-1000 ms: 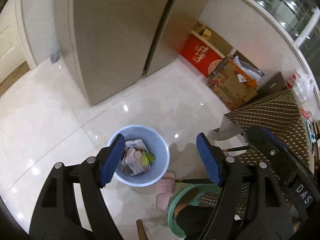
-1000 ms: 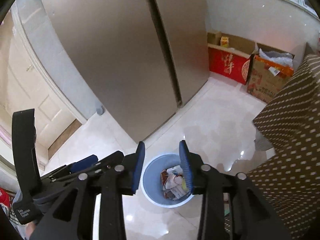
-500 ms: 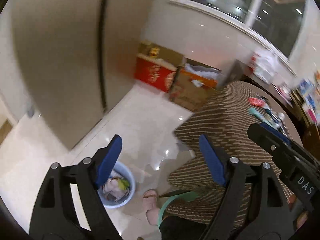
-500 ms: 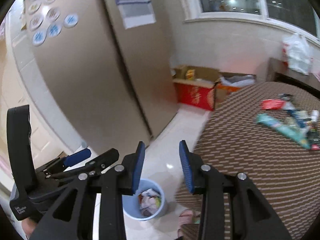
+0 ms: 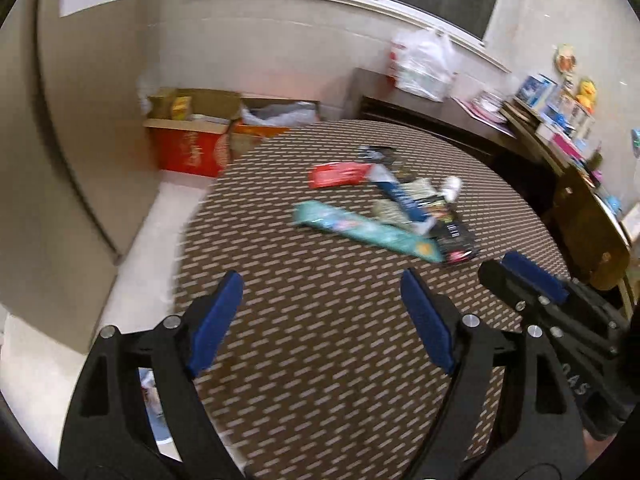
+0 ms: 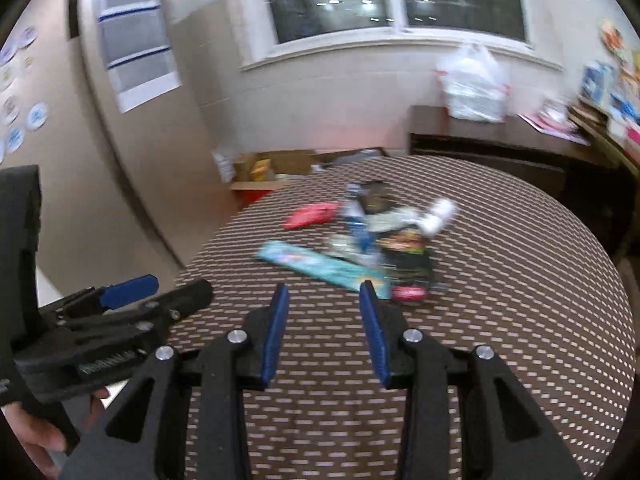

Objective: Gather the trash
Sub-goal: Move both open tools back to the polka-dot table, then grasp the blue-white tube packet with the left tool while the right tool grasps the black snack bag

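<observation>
Trash lies in a loose heap on a round table with a brown dotted cloth [image 5: 320, 340] [image 6: 520, 320]: a long teal box [image 5: 360, 230] [image 6: 320, 266], a red packet [image 5: 338, 174] [image 6: 312, 214], a blue tube [image 5: 400, 196], a black packet [image 5: 456, 240] and a white crumpled piece [image 5: 452, 188]. My left gripper [image 5: 320, 280] hovers open over the table's near part, short of the heap, with nothing between its fingers. Just short of the teal box's end, my right gripper [image 6: 324, 292] has its jaws narrowly apart and holds nothing. A sliver of the blue bin [image 5: 154, 420] shows low on the left.
Open cardboard boxes [image 5: 192, 140] stand on the floor behind the table, beside a tall beige fridge [image 5: 60, 160]. A white plastic bag [image 5: 424, 64] sits on a dark sideboard [image 5: 420, 116]. A wooden chair back [image 5: 588, 232] stands at the table's right, before cluttered shelves.
Both views have swung up and to the right, from the blue bin on the floor to the table top with the trash. Neither gripper holds anything.
</observation>
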`<state>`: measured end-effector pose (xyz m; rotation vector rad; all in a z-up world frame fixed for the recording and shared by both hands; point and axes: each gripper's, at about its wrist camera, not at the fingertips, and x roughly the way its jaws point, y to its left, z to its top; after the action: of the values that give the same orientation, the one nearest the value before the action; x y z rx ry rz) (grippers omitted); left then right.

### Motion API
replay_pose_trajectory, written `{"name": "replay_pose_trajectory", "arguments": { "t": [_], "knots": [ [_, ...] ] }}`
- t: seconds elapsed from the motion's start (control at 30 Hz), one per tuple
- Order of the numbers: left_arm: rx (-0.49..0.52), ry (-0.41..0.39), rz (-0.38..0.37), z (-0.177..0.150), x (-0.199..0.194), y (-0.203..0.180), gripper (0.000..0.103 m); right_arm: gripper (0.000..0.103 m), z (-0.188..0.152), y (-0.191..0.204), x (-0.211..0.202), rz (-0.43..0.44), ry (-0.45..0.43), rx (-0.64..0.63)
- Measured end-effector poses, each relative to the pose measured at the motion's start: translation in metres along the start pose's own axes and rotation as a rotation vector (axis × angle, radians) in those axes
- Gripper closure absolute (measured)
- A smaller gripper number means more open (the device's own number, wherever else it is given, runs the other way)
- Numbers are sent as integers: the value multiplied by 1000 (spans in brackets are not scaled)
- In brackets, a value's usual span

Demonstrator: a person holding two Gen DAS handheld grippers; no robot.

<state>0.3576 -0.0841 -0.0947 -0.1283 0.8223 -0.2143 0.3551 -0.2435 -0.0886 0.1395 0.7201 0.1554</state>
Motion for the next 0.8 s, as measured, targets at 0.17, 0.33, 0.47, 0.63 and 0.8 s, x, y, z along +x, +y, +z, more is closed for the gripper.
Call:
{"name": "replay_pose_trajectory", "arguments": {
  "t": [0.17,0.33,0.47,0.63,0.8],
  "knots": [
    [22,37,-9,17,38,-30,23,56,-5,-35,16,-90,26,19],
    [51,39,11,26,59,-41,23,51,-1,-50,43,-92,71,27],
    [58,34,37,36,71,-44,23,48,9,-48,68,-101,99,23],
    [66,36,58,44,84,-43,23,43,16,-49,97,-97,154,5],
    [81,31,64,50,98,-53,23,58,20,-53,108,-88,176,-6]
  ]
}}
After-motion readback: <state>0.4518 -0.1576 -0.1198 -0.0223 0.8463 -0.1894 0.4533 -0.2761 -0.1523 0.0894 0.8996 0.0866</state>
